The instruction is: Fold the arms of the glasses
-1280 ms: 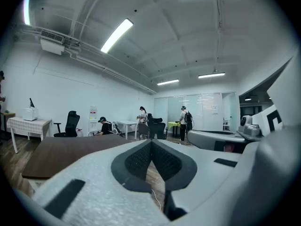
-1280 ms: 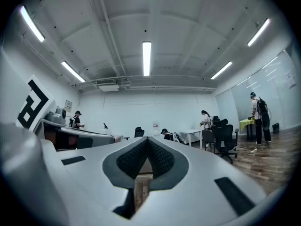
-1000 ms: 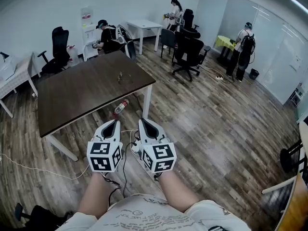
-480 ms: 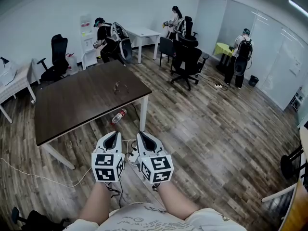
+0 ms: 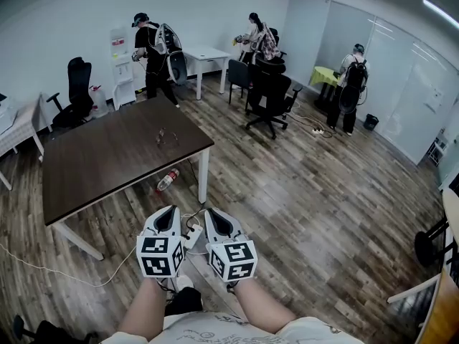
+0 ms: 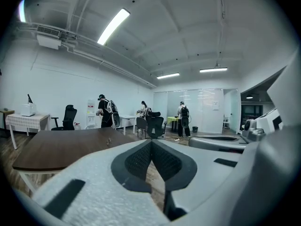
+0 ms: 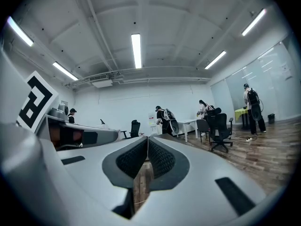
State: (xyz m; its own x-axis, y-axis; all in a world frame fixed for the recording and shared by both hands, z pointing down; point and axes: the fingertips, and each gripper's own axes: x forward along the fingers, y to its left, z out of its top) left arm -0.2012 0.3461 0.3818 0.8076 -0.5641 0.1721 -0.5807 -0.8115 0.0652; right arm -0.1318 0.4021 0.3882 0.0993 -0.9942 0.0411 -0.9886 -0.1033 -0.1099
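A pair of glasses (image 5: 166, 137) lies with its arms spread on the dark brown table (image 5: 93, 163), near the table's far right corner; in the left gripper view the glasses (image 6: 109, 141) show as a small speck on the tabletop. My left gripper (image 5: 167, 213) and right gripper (image 5: 212, 214) are held side by side over the wooden floor, well short of the table. Both are shut with nothing between the jaws. In each gripper view the pads (image 6: 151, 147) (image 7: 147, 146) meet at the tips.
A plastic bottle (image 5: 166, 179) lies on the floor under the table's right edge. A white power strip (image 5: 192, 231) and cables lie on the floor below my grippers. Black office chairs (image 5: 269, 95), white desks (image 5: 204, 54) and several people stand at the back of the room.
The whole view has shifted: table and glasses have slid left and down in the head view. Both grippers have sunk lower in the picture, still shut and side by side.
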